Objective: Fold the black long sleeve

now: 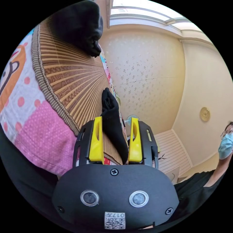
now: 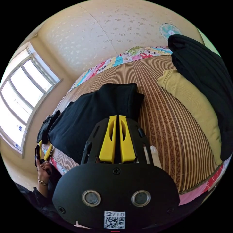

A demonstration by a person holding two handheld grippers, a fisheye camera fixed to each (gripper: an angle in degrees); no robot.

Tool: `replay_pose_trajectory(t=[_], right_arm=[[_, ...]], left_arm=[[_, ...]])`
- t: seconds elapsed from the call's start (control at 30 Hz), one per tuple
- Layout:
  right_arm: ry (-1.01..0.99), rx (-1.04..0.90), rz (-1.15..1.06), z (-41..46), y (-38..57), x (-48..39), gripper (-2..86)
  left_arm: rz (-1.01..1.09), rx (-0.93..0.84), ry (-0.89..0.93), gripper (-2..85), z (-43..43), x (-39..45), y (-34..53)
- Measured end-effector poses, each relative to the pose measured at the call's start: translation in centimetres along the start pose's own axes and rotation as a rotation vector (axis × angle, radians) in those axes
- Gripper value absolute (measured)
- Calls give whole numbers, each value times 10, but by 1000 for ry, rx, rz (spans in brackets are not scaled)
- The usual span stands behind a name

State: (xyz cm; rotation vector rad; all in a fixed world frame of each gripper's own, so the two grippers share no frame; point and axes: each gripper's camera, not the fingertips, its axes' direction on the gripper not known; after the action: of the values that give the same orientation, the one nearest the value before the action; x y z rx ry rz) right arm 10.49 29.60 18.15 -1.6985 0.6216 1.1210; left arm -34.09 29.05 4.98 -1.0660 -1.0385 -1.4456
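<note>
The black long sleeve (image 2: 97,114) lies partly folded on the bamboo mat (image 2: 165,126), one sleeve (image 2: 46,128) trailing toward the mat's edge. My right gripper (image 2: 117,117) hovers at the garment's near edge with its yellow jaws together; no cloth is visibly pinched. In the left gripper view, the black sleeve end (image 1: 110,111) runs up between the parted jaws of my left gripper (image 1: 116,120), which is open. The right gripper view also catches the left gripper (image 2: 45,145), held in a hand (image 2: 43,167) at the mat's edge.
A yellow garment (image 2: 194,102) and another black garment (image 2: 206,72) lie on the mat to the right. A patterned quilt (image 1: 36,126) sits under the mat. A person in a mask (image 1: 225,143) stands close by. A window (image 2: 24,97) is to the left.
</note>
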Motion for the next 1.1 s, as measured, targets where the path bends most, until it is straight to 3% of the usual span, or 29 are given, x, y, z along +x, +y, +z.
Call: replay_pose_trajectory(t=[0.2, 0.3, 0.4, 0.57, 0.77, 0.83, 0.9, 1.0, 1.1], right_arm=[[81, 2, -68, -21, -14, -36, 22], [107, 10, -82, -33, -21, -49, 20], [129, 19, -94, -47, -30, -61, 17], [72, -2, -66, -78, -51, -61, 13], [-41, 103, 38, -189, -26, -11, 9], [-58, 137, 156, -233, 2, 26, 11], [-130, 129, 242, -259, 22, 52, 15], [-260, 103, 351, -291, 45, 79, 28], [-420, 80, 379, -311, 44, 82, 54]], left_arm=[[-64, -3, -136, 132, 60, 14, -12], [-86, -9, -35, 82, 90, 28, -19], [130, -58, 1, 53, 134, 98, -14], [521, -377, 28, 50, 269, 218, 77], [740, -758, 51, 63, 341, 224, 225], [762, -805, 58, 76, 336, 211, 249], [754, -728, 26, 78, 315, 196, 253], [658, -448, -107, 98, 267, 170, 224], [440, -261, -289, 143, 234, 127, 183]])
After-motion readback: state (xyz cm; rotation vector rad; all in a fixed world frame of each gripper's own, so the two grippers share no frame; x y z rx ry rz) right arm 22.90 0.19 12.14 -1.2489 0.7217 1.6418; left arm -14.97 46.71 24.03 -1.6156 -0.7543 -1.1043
